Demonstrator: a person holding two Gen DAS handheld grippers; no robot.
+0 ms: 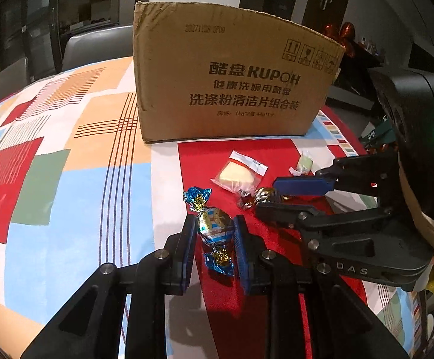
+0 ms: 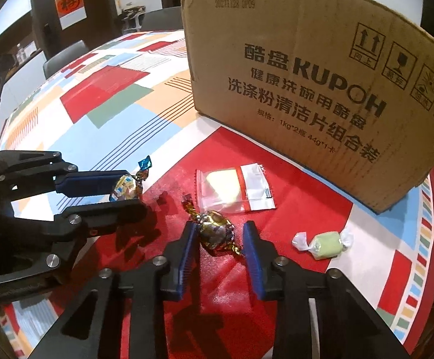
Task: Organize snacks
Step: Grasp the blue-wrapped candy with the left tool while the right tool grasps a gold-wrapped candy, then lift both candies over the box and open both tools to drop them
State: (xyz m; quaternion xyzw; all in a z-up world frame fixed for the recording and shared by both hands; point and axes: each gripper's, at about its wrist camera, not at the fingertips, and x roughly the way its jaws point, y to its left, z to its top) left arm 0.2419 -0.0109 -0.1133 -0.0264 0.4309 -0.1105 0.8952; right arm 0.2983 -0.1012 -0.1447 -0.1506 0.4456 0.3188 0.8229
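We had the left gripper [image 1: 214,229] with its jaws pressed against a blue-wrapped candy [image 1: 214,227] on the bench [image 1: 67,179], in front of the cardboard box [image 1: 232,74]. The right gripper [image 2: 218,239] straddled a gold-wrapped candy [image 2: 215,232], jaws released, a gap on one side. Nearer the box lay a clear cake packet [image 2: 235,188] and a green candy [image 2: 326,243].
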